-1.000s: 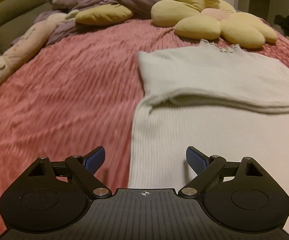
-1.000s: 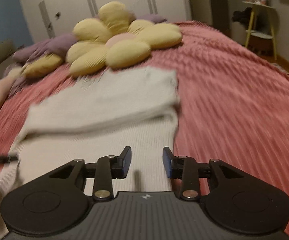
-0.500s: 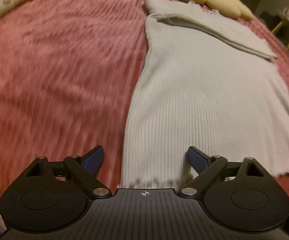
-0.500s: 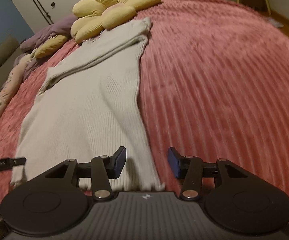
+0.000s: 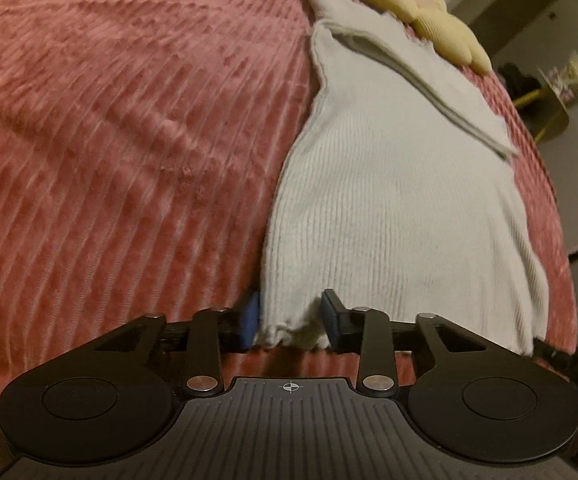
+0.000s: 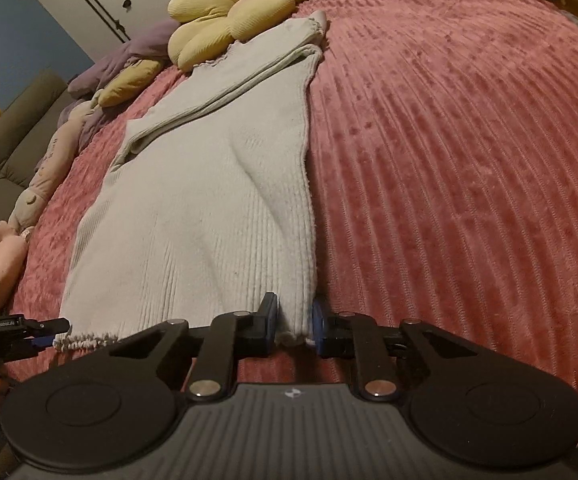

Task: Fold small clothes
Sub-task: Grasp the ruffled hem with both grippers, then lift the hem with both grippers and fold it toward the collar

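Note:
A pale ribbed knit top (image 5: 389, 200) lies flat on the pink bedspread (image 5: 109, 140), its far part folded over. My left gripper (image 5: 291, 322) holds the near left hem corner between its jaws, which are narrowed around the bunched fabric. In the right wrist view the same top (image 6: 193, 208) runs away from me; my right gripper (image 6: 295, 326) is shut on its near right hem corner. The left gripper (image 6: 45, 332) shows at the left edge at the other hem corner.
A yellow flower-shaped pillow (image 6: 241, 4) lies just past the top's far end. A purple blanket (image 6: 137, 56) and plush toys (image 6: 17, 224) lie along the bed's left side. A yellow side table (image 5: 549, 96) stands beyond the bed's right edge.
Both grippers came back from mid-garment to the near hem and lower. Both jaws closed in from open onto the hem corners.

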### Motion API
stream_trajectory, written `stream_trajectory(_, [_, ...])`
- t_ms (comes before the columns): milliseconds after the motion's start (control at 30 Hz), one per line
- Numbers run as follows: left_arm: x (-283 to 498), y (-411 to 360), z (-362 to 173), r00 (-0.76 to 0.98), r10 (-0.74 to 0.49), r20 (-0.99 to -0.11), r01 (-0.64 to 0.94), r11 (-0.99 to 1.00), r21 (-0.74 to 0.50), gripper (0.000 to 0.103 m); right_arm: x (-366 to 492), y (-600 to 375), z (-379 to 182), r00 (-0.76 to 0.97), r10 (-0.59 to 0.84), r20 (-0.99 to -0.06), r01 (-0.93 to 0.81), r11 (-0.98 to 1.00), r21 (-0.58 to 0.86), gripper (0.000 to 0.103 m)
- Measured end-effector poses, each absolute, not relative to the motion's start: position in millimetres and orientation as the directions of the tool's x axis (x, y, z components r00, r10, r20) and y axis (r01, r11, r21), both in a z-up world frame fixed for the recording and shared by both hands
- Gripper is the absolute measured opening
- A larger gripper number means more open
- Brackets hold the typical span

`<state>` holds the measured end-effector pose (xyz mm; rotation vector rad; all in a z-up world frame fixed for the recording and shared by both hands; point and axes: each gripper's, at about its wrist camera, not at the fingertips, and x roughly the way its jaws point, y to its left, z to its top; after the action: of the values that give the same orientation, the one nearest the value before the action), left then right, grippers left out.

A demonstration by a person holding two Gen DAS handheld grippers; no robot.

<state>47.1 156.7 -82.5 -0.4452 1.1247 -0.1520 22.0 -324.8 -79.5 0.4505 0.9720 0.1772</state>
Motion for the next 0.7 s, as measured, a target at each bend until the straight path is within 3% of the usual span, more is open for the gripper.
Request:
stream_trajectory(167, [49,160,-83,0.409,-0.383,-0.828,-0.067,0.893,-0.445,0.038,25,-325,-82,0.533,0.369,-0.761,0.051,0.884,0.464,0.019])
stream_trajectory(233, [49,160,-84,0.401,-0.415,-0.817,-0.050,0.880,-0.472,0.052,28,-326,-83,0.528,0.373,-0.763,0.056,0.881,0.470,0.019])
stream_trajectory(333, [53,157,-86,0.385,-0.436,-0.813,-0.022,0.877,-0.481,0.055,30,-326,-85,0.518,0.378,-0.767,0.054,0.881,0.470,0.019])
stream_trajectory(400, [55,156,-86,0.376,-0.436,-0.818,-0.025,0.878,-0.479,0.048,31,-326,-86,0.514,0.378,-0.770,0.054,0.882,0.469,0.019])
stream_trajectory(433, [57,156,-85,0.373,-0.436,-0.819,-0.021,0.879,-0.477,0.031,31,-325,-85,0.513,0.376,-0.772,0.050,0.884,0.464,0.018])
stream_trajectory(467, [59,156,-85,0.364,-0.436,-0.823,-0.019,0.880,-0.474,0.020,32,-324,-84,0.511,0.375,-0.773,0.043,0.887,0.459,0.014])
stream_trajectory(700, [62,161,-81,0.358,-0.469,-0.808,-0.019,0.861,-0.508,0.012,38,-325,-76,0.509,0.444,-0.738,0.016,0.852,0.524,0.012])
